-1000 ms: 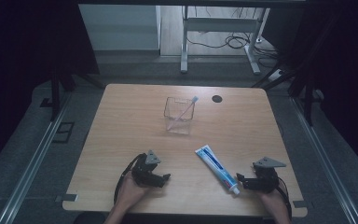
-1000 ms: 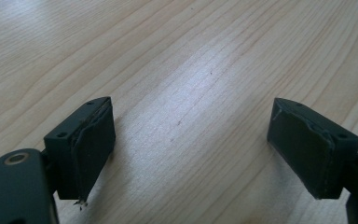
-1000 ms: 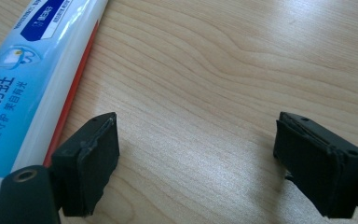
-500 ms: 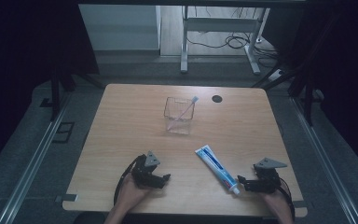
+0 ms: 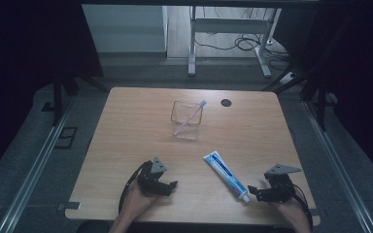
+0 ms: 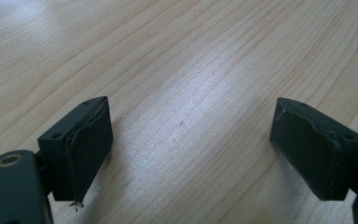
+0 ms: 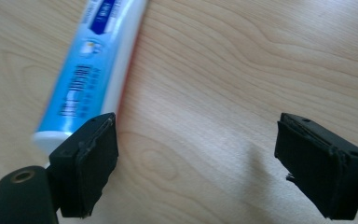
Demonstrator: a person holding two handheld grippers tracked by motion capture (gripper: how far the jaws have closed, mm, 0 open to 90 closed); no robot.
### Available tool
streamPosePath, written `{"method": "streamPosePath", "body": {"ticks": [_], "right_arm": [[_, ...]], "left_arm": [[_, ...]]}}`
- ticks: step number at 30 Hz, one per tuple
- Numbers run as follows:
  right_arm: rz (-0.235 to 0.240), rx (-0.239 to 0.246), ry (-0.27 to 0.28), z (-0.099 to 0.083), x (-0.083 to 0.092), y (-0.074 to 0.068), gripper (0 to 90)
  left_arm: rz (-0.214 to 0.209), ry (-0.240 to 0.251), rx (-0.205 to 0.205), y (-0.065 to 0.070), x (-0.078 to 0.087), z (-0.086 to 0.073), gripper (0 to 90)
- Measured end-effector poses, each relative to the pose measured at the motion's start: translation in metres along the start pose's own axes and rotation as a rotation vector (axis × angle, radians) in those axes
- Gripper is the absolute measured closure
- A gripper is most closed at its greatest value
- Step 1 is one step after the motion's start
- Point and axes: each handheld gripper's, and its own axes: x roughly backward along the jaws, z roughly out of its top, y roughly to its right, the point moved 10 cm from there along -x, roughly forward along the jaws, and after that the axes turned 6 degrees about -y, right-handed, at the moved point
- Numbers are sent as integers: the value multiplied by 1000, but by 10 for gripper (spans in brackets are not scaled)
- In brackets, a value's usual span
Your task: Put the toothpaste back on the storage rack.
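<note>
A blue and white toothpaste tube (image 5: 226, 175) lies flat on the wooden table (image 5: 126, 126), cap toward the near right. My right gripper (image 5: 253, 192) rests open on the table just right of the cap; in the right gripper view (image 7: 196, 163) the tube (image 7: 91, 70) lies past the left jaw, outside the gap. My left gripper (image 5: 171, 187) sits open near the table's front left, and bare wood lies between its jaws in the left gripper view (image 6: 191, 154). A clear square cup (image 5: 186, 120) stands mid-table with a pink toothbrush (image 5: 190, 116) leaning inside.
A small dark round disc (image 5: 226, 102) lies near the far edge of the table. Beyond the table stand metal desk legs (image 5: 192, 43) and cables on a grey floor. Rails run along both sides.
My right gripper has edged slightly toward the tube's cap. The left gripper, tube and cup stay as they were.
</note>
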Motion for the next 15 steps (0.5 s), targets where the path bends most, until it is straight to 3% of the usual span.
{"method": "streamPosePath", "body": {"ticks": [15], "right_arm": [[59,53,-32,15,8,-28,138]], "left_arm": [[0,0,0,0,0,0,132]]}}
